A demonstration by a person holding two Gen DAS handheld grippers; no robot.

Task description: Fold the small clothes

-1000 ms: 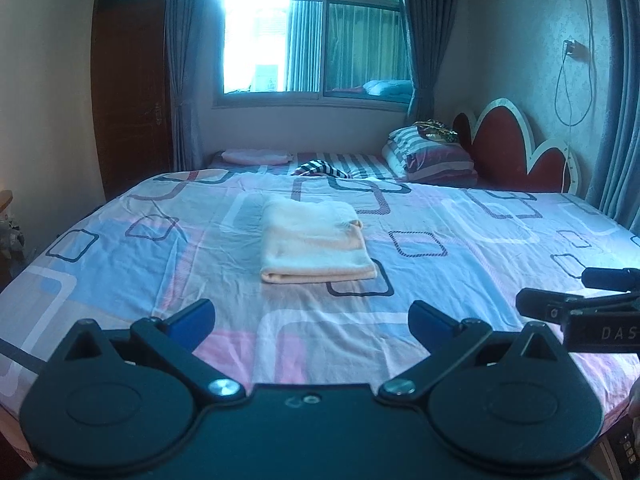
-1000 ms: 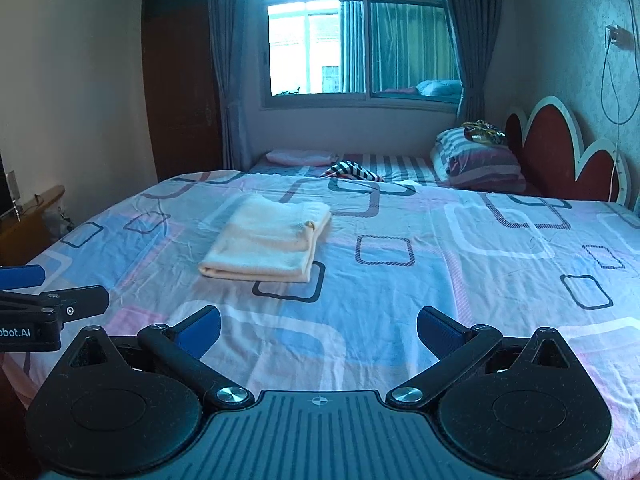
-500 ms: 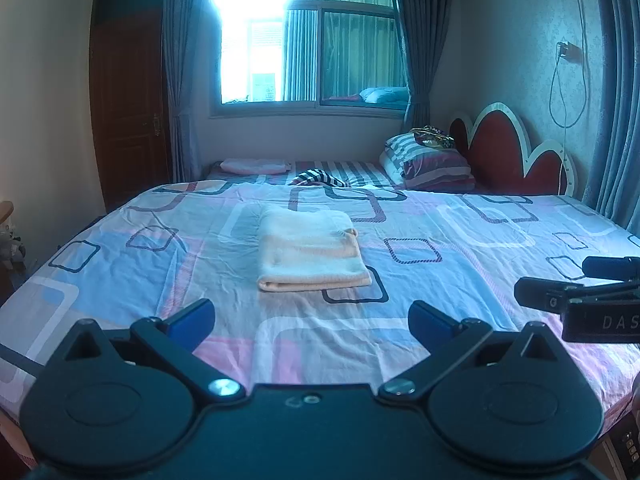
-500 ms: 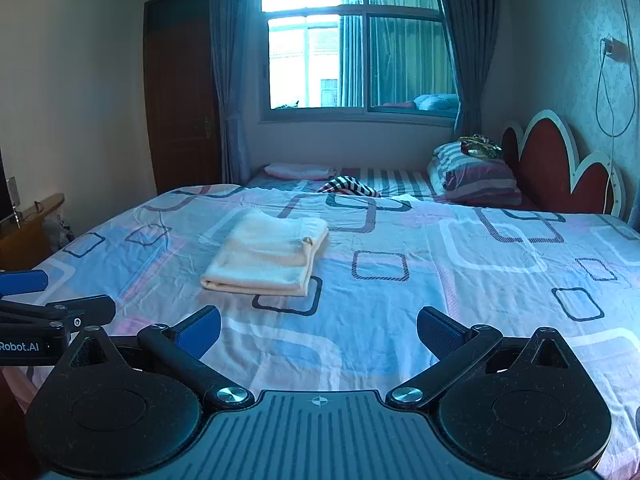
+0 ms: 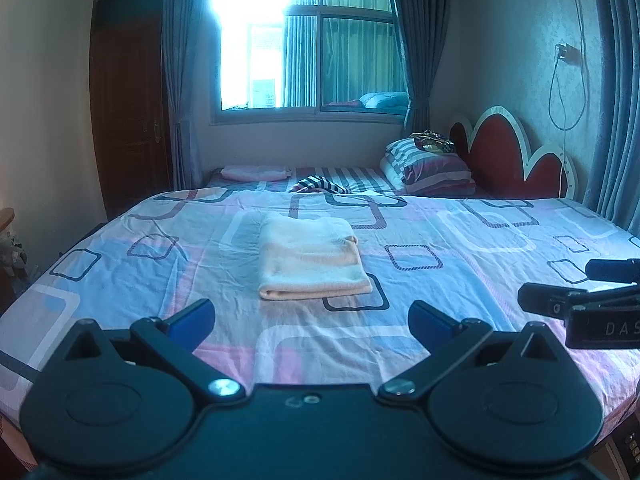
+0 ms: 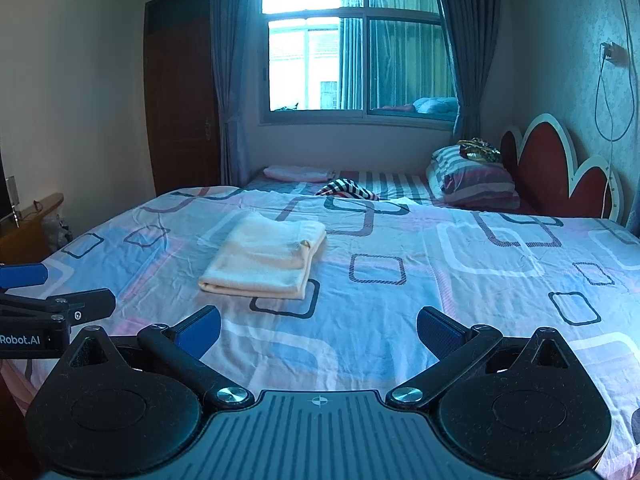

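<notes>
- Left gripper (image 5: 311, 317): spread wide, empty, above bedsheet (image 5: 460, 280).
- Right gripper (image 6: 319, 327): spread wide, empty.
- Folded cream garment (image 5: 310, 257) flat on sheet, beyond both.

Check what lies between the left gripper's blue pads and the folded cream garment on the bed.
Nothing but bare patterned bedsheet lies between the open left gripper and the folded cream garment; the left wrist view shows this.

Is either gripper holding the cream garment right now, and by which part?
No. Left gripper and right gripper are open and empty; the folded garment lies untouched on the bed.
</notes>
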